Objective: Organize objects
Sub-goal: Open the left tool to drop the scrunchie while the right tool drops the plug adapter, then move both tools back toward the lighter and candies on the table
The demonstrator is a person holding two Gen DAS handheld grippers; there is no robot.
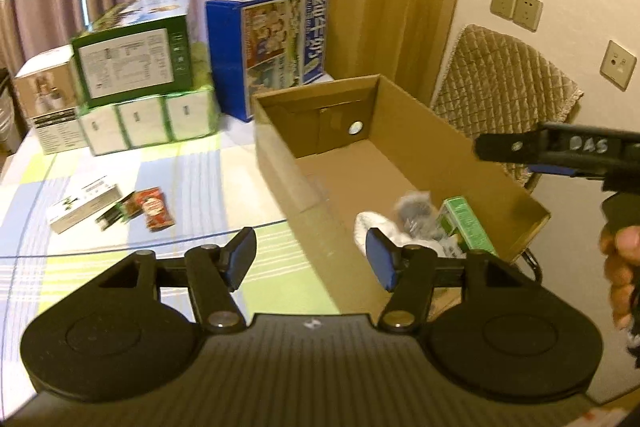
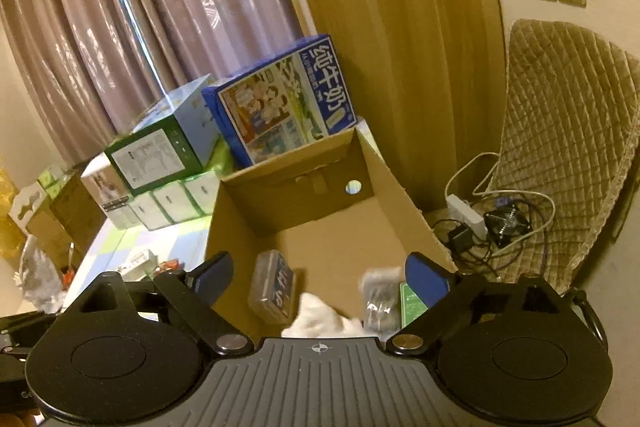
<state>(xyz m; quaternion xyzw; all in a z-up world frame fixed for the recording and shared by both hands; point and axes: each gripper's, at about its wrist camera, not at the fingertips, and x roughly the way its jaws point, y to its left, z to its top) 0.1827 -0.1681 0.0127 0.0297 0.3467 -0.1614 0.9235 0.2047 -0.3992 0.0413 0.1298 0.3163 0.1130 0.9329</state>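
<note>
- Both the left tongs [image 1: 310, 259] and the right tongs [image 2: 320, 275] are held wide apart, nothing gripped.
- A white cloth [image 1: 370, 227], a green carton [image 1: 466, 223] and a clear case [image 2: 272, 287] are already seen inside the cardboard box [image 1: 276, 147].
- A red packet [image 1: 154, 211] and a small white box [image 1: 84, 203] are left on the surface [image 1: 180, 167], judged still to be boxed.

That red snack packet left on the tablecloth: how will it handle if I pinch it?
The red snack packet lies flat, so probably light and floppy; it may sag or crinkle. Its glossy wrapper could slip between the left gripper pads, so pinching an edge seems safer.
</note>
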